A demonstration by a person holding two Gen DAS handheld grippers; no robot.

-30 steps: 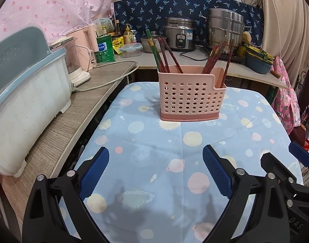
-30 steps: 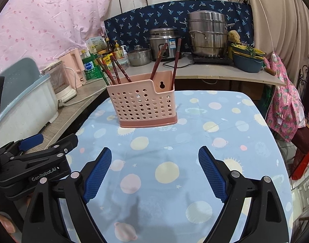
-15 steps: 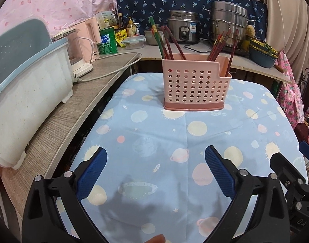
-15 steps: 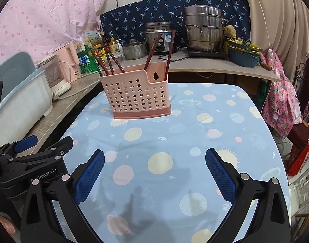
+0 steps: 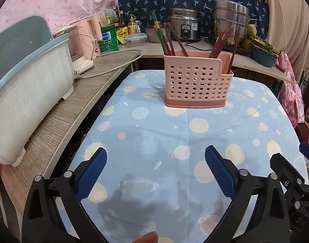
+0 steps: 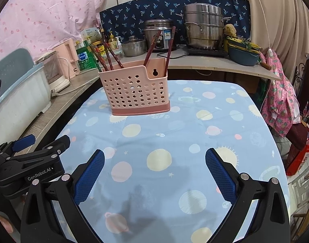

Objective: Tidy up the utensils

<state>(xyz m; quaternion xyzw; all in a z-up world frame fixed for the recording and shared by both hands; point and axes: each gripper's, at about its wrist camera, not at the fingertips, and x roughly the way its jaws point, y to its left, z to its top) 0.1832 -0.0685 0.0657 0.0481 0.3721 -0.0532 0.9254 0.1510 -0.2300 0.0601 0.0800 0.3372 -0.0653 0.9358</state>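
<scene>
Both hand-held grippers tilt downward with nothing between their blue pads. The left hand-held gripper (image 5: 156,163) has its jaws spread wide; what may be a fingertip (image 5: 147,237) shows blurred beneath it. The right hand-held gripper (image 6: 155,165) has just opened to full spread, beside the left.

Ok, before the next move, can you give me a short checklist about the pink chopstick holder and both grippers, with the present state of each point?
1. Left gripper open, nothing between its jaws: ok.
2. Right gripper open, nothing between its jaws: ok; its jaws have just been opening.
3. Pink chopstick holder stands upright on the planet-print tablecloth: ok.
4. Chopsticks all stand inside the holder, none lying on the tablecloth: ok.
5. Chopsticks sorted by kind: cannot tell; one green chopstick stands among the dark red ones.
6. Path from both grippers to the holder free of things: ok.
</scene>
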